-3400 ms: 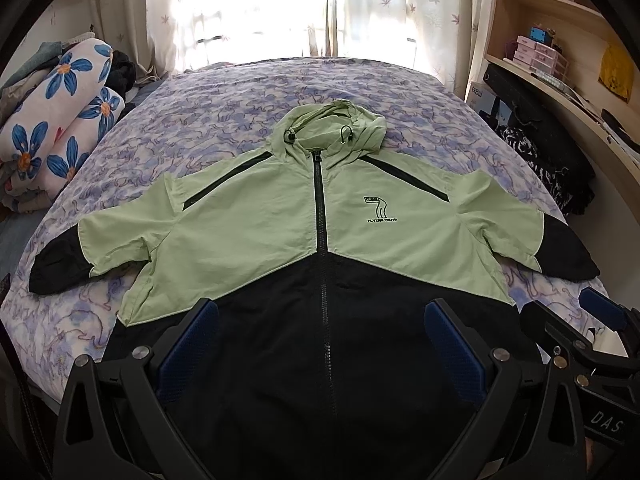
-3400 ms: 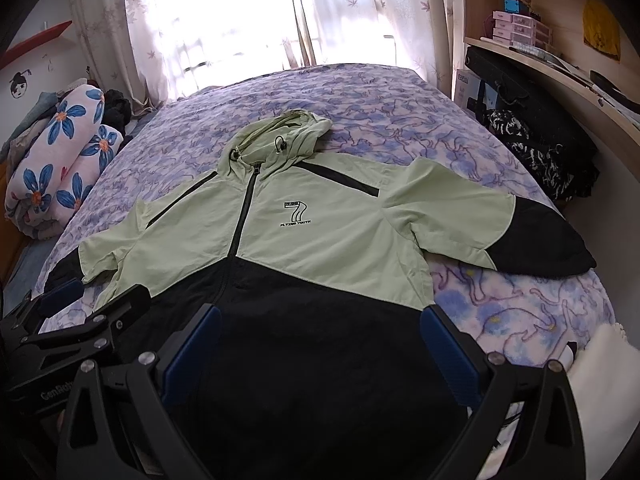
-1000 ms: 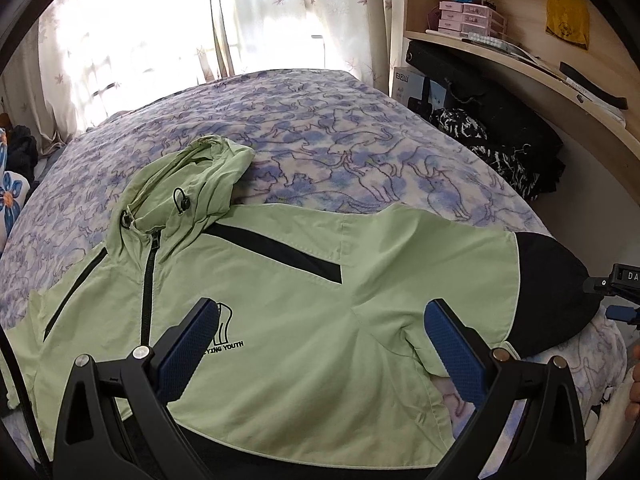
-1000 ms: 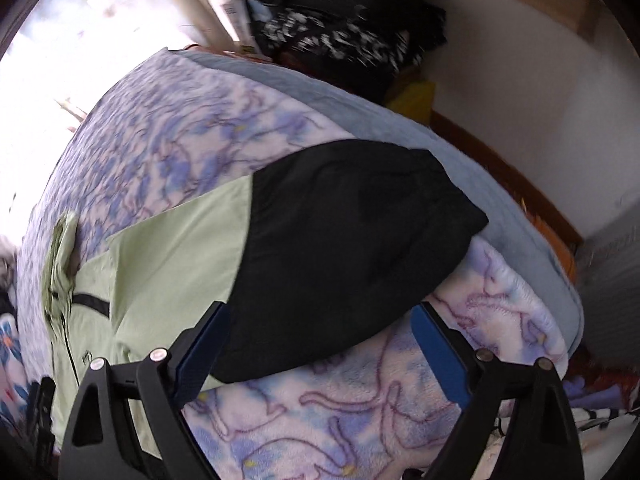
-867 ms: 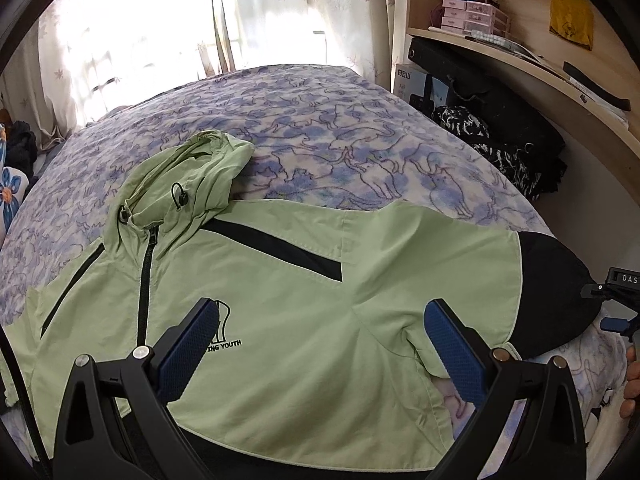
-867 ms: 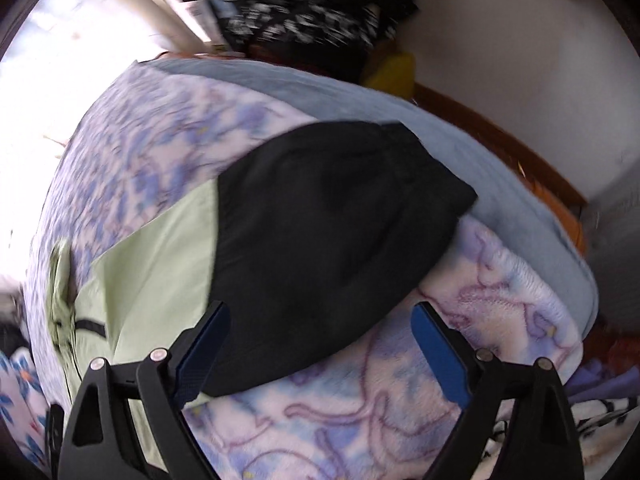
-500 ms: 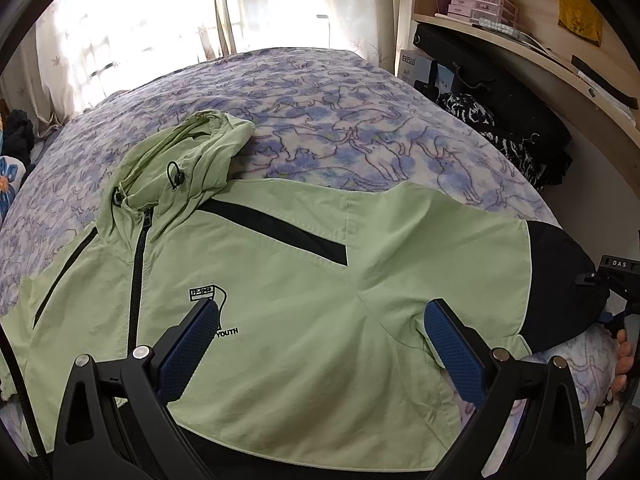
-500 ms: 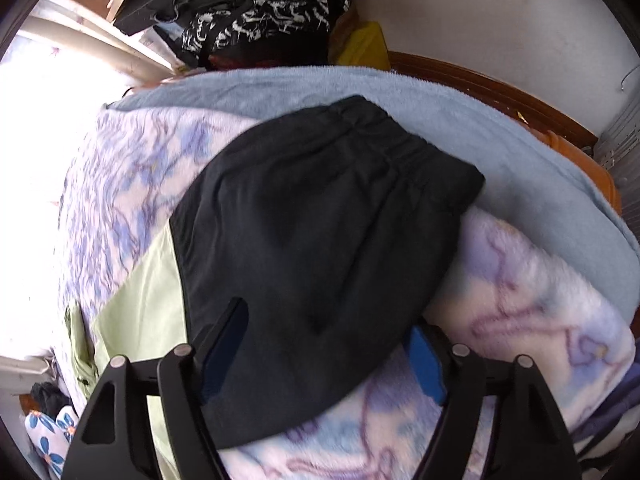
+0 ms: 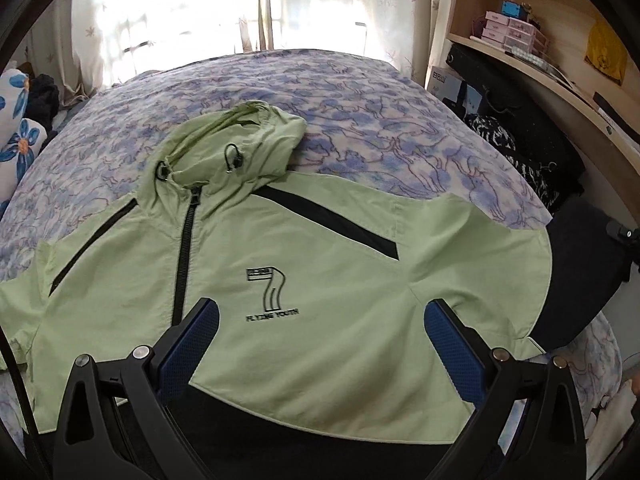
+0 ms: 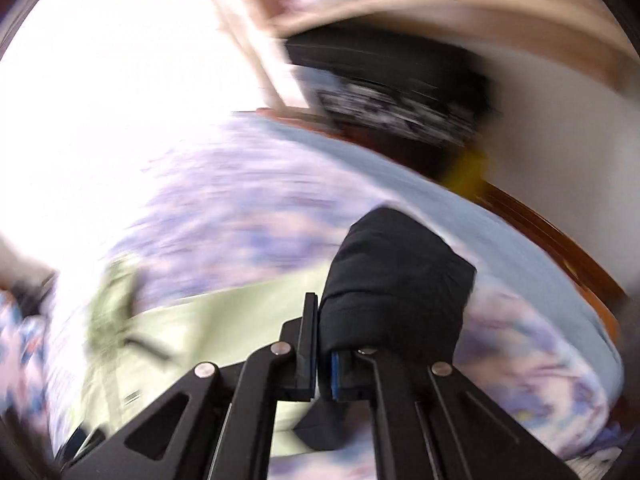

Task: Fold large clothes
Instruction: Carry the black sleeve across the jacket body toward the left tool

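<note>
Right gripper [image 10: 320,344], spread a second ago, has just closed, apparently pinching the green-and-black hooded jacket's [image 9: 320,272] black cuff [image 10: 396,280]; left gripper [image 9: 320,344] stays spread above the chest.

The left hand-held gripper [image 9: 318,344] points downward with its jaws spread wide, gripping nothing. The right hand-held gripper [image 10: 320,344] has just closed, its jaws pinching black cloth.

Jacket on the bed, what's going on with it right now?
A green and black hooded jacket lies zipped, front up, on the patterned bedspread. The right gripper has just closed on the black cuff of one sleeve, and the cuff bunches up above its fingers. The left gripper hangs open above the chest, near the printed 7, holding nothing. No fold has been made yet.
</note>
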`<state>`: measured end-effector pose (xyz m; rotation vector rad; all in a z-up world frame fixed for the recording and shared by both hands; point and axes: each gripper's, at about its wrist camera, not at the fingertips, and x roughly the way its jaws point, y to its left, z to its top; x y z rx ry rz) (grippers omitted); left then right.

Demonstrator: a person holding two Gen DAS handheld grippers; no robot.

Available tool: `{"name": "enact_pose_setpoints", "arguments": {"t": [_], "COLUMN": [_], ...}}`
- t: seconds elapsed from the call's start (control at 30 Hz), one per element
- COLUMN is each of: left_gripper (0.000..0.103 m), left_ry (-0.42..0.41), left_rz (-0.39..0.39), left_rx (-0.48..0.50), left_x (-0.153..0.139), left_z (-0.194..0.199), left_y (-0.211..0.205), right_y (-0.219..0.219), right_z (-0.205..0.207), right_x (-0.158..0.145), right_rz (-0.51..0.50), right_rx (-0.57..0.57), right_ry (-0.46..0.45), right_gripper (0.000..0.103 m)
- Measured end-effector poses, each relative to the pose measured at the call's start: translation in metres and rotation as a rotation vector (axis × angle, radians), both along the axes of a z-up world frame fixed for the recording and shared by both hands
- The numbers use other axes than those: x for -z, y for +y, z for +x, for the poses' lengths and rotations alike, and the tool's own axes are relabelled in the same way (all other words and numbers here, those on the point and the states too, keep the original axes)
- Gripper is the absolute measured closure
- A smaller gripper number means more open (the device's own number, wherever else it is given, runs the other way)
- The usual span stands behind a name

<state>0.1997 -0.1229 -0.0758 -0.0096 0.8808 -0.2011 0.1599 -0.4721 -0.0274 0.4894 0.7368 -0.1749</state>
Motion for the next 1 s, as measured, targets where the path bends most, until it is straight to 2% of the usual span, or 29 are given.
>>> {"name": "enact_pose_setpoints", "arguments": {"t": [0.1,0.2,0.3,0.37,0.43,0.5,0.6,0.67,0.7,0.73,0.87,1.0], "left_gripper": [0.001,0.001,0.001,0.001,0.001,0.001,0.001,0.001,0.001,0.001,0.001,0.001], "left_ry": [-0.010,-0.020,-0.004,0.060,0.120,0.171,0.205,0.210,0.208,0.205,0.190,0.181], "left_rz": [-0.065,-0.071,-0.079,-0.084,-0.104,-0.146,-0.208,-0.222,-0.222,-0.219,-0.195,-0.144], "left_rx": [-0.002,-0.042,-0.093,-0.101,-0.110,-0.105,-0.096,-0.068,-0.053,-0.030,0.062,0.156], "left_x": [-0.010,-0.014,-0.008,0.004,0.016,0.028,0.039,0.041,0.041,0.041,0.033,0.031], "left_z": [-0.009,-0.018,-0.023,-0.021,-0.018,-0.015,-0.015,-0.015,-0.016,-0.016,-0.021,-0.026], "left_y": [0.031,0.062,0.094,0.111,0.124,0.133,0.136,0.128,0.123,0.115,0.083,0.052], "right_y": [0.081,0.155,0.211,0.242,0.251,0.249,0.242,0.231,0.227,0.223,0.206,0.179], "right_z": [0.014,0.026,0.030,0.029,0.020,0.007,-0.007,-0.017,-0.020,-0.024,-0.033,-0.049], "right_x": [-0.019,-0.007,0.032,0.063,0.087,0.100,0.100,0.093,0.090,0.087,0.075,0.062], "right_rz": [-0.024,-0.057,-0.109,-0.158,-0.160,-0.136,-0.072,-0.022,-0.008,0.013,0.087,0.080], "right_rx": [-0.231,-0.395,-0.504,-0.557,-0.585,-0.580,-0.561,-0.542,-0.528,-0.515,-0.448,-0.252], "right_ry": [-0.053,-0.012,0.126,0.232,0.318,0.364,0.358,0.327,0.315,0.305,0.297,0.295], "right_gripper": [0.099,0.098,0.097,0.095,0.094,0.094,0.093,0.081,0.066,0.054,0.052,0.052]}}
